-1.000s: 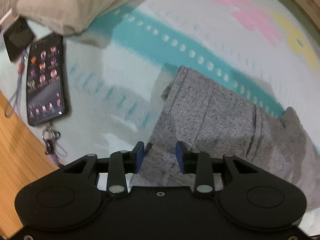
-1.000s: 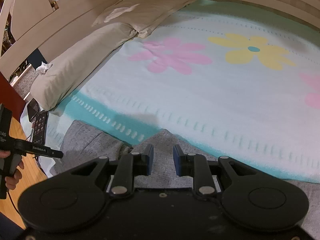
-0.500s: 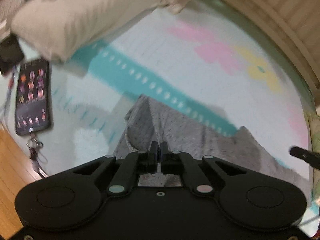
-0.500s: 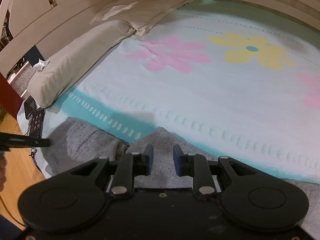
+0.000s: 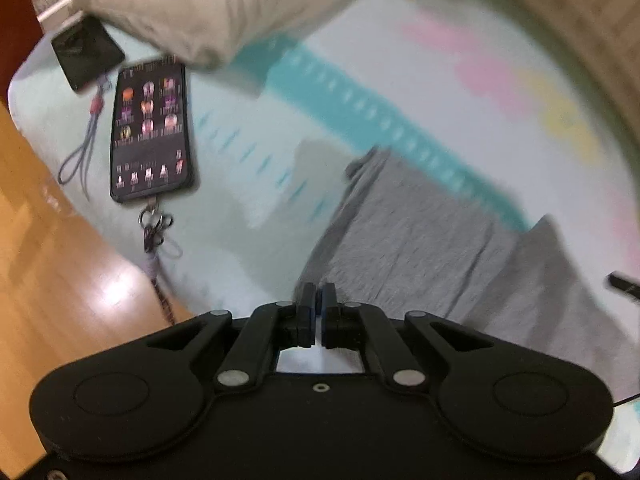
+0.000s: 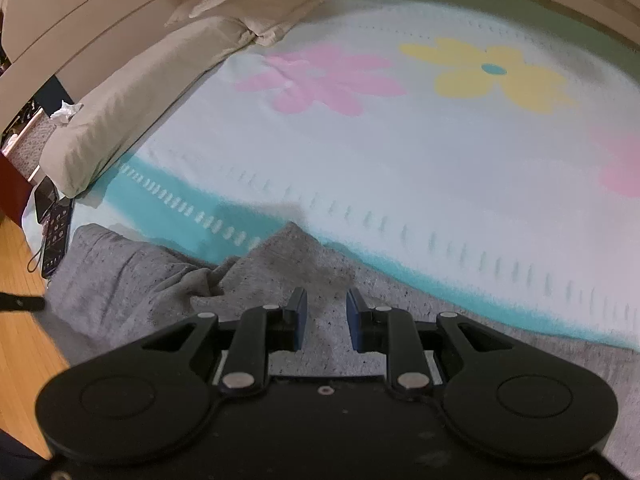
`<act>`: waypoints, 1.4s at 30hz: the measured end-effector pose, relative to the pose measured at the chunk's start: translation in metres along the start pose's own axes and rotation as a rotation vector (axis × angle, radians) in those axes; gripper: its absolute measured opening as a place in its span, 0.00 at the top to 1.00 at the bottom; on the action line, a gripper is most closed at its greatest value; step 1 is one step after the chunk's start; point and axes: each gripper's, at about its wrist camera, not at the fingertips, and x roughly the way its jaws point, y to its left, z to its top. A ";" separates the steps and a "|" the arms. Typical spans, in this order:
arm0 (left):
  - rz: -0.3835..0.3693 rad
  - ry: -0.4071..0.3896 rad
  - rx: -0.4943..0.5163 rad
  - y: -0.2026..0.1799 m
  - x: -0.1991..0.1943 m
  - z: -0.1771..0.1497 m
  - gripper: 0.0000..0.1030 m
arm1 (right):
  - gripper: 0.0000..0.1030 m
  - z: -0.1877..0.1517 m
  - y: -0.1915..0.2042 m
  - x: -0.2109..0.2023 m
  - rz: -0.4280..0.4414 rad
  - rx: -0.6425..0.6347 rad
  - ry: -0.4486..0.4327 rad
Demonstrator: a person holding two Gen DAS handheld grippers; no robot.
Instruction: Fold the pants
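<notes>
The grey speckled pants (image 5: 432, 240) lie rumpled on the near edge of the bed, also in the right wrist view (image 6: 132, 280). My left gripper (image 5: 319, 300) is shut on the near edge of the pants and the cloth runs up and away from its tips. My right gripper (image 6: 326, 308) is open, its fingers held just over the grey cloth with nothing between them. The tip of the left gripper shows at the left edge of the right wrist view (image 6: 20, 303).
A flowered light blue blanket (image 6: 400, 140) covers the bed. Beige pillows (image 6: 132, 92) lie along the left side. A phone (image 5: 150, 132) with a strap and a small black device (image 5: 86, 52) lie at the bed's corner. The wooden floor (image 5: 40, 260) lies left.
My left gripper has shut on the pants' edge and pulled back toward the bed's near side, drawing the cloth taut. My right gripper has stayed open, shifting only slightly.
</notes>
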 end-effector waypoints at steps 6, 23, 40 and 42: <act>0.135 -0.338 0.068 -0.031 -0.053 -0.006 0.96 | 0.77 0.004 -0.002 -0.003 0.026 0.023 -0.017; 0.021 -0.078 0.422 -0.156 0.068 -0.017 0.86 | 0.70 0.040 -0.019 0.041 0.165 0.108 -0.012; -0.066 -0.053 0.517 -0.145 0.091 -0.015 0.87 | 0.67 0.060 0.000 0.120 0.151 0.029 0.006; -0.069 -0.058 0.525 -0.145 0.092 -0.017 0.87 | 0.67 0.062 0.002 0.125 0.156 0.014 0.009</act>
